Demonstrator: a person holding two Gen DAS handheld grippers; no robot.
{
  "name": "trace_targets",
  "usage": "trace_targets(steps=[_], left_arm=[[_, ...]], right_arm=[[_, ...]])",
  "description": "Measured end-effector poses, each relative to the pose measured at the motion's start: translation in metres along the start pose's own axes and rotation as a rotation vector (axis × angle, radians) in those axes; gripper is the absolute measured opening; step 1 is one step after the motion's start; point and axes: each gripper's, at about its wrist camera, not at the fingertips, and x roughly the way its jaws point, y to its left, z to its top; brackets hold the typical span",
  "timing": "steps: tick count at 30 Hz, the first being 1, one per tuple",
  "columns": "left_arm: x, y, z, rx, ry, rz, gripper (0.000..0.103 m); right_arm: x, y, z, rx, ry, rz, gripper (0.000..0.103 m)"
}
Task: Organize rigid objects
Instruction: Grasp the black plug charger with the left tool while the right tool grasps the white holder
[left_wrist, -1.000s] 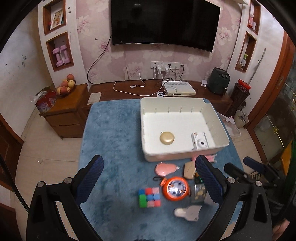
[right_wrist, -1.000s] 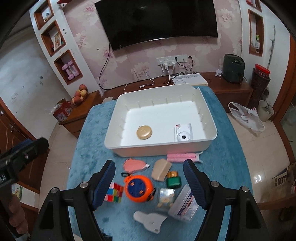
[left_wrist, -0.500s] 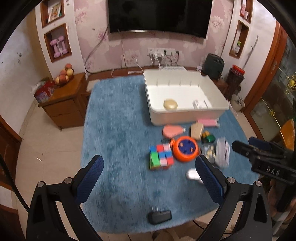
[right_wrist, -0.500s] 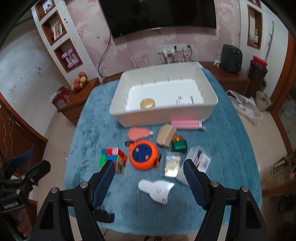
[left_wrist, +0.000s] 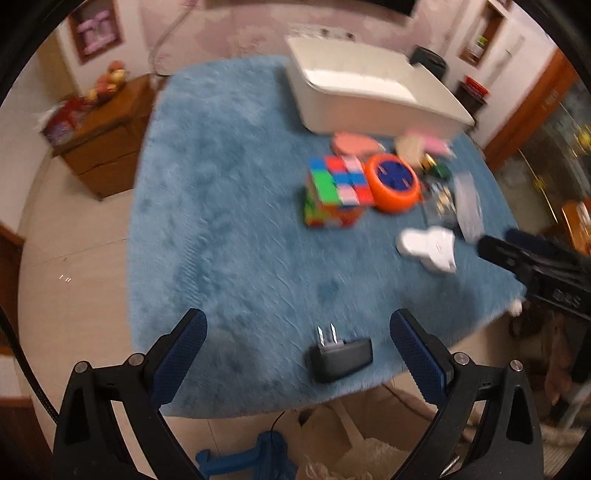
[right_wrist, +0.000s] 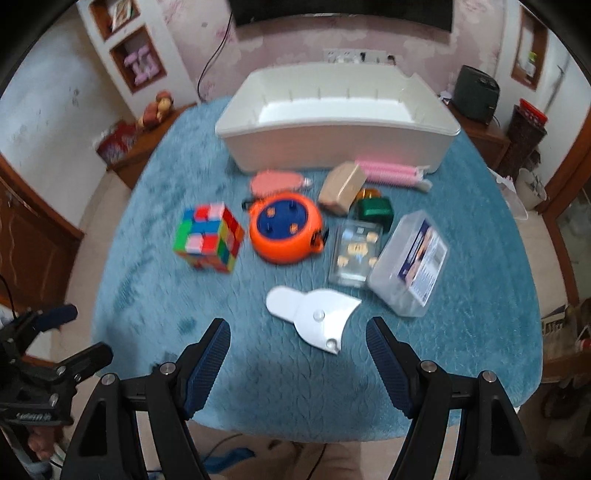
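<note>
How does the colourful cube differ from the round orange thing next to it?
The colourful cube is boxy with flat faces of many small coloured squares; the round orange thing is a low disc. The cube stands taller and shows many colours, while the orange one has just a blue top. Both sit loose on the blue rug, outside the white bin.

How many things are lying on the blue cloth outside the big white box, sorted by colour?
Pink: 2, oval piece, ribbed stick
Clear: 2, packet, labelled box
Orange: 1, reel
Green: 1, case
Tan: 1, block
White: 1, flat piece
Black: 1, plug
Many-coloured: 1, cube
Total: 10
</note>
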Motion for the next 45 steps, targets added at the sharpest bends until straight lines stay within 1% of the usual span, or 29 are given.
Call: trace_targets(steps=[4,6,7,9,13,14,17,20,22,25,27,31,34,37,40,42,45], left_arm=[[0.015,-0.016,-0.015,0.14,0.039,-0.017,0.1],[0.022,-0.022,-0.022,0.186,0.071,-0.014,0.1],[0.025,-0.022,-0.023,0.19,0.082,-0.01,0.1],[0.035,-0.022,-0.027,0.165,0.122,-0.012,0.1],[0.053,-0.018,-0.028,0.052,0.194,-0.052,0.1],[0.056,-0.019,-0.028,0.037,0.204,-0.057,0.1],[0.063,-0.028,-0.029,0.03,0.223,-0.051,0.1],[0.07,-0.037,-0.03,0.031,0.245,-0.029,0.1],[0.076,-0.039,-0.031,0.021,0.26,-0.012,0.1],[0.084,-0.039,-0.033,-0.015,0.29,0.025,0.1],[0.088,-0.036,-0.036,-0.05,0.306,0.023,0.1],[0.088,-0.032,-0.037,-0.1,0.296,0.027,0.1],[0.092,-0.035,-0.033,-0.111,0.293,0.033,0.099],[0.093,-0.042,-0.033,-0.108,0.286,0.063,0.098],[0.094,-0.041,-0.038,-0.122,0.273,0.092,0.093],[0.091,-0.039,-0.04,-0.136,0.262,0.114,0.086],[0.09,-0.041,-0.038,-0.156,0.252,0.137,0.083]], right_arm=[[0.02,0.0,-0.01,-0.021,0.032,-0.029,0.077],[0.027,-0.004,-0.013,0.005,0.042,-0.021,0.077],[0.029,-0.006,-0.013,0.021,0.044,-0.015,0.077],[0.034,-0.013,-0.013,0.074,0.053,-0.003,0.077],[0.043,-0.023,-0.01,0.17,0.071,0.019,0.077],[0.045,-0.025,-0.008,0.197,0.07,0.029,0.077],[0.048,-0.025,-0.002,0.219,0.068,0.032,0.077],[0.05,-0.021,0.002,0.204,0.056,0.025,0.077],[0.049,-0.019,0.001,0.168,0.048,0.022,0.077],[0.047,-0.016,-0.001,0.07,0.023,0.017,0.077],[0.044,-0.014,-0.003,-0.011,-0.016,0.018,0.077],[0.042,-0.015,-0.004,-0.151,-0.083,-0.006,0.077],[0.045,-0.017,-0.004,-0.231,-0.101,-0.005,0.077],[0.049,-0.017,-0.007,-0.309,-0.113,-0.006,0.077],[0.057,-0.017,-0.011,-0.369,-0.11,0.005,0.077],[0.063,-0.019,-0.012,-0.39,-0.1,0.023,0.077],[0.072,-0.02,-0.014,-0.431,-0.084,0.038,0.077]])
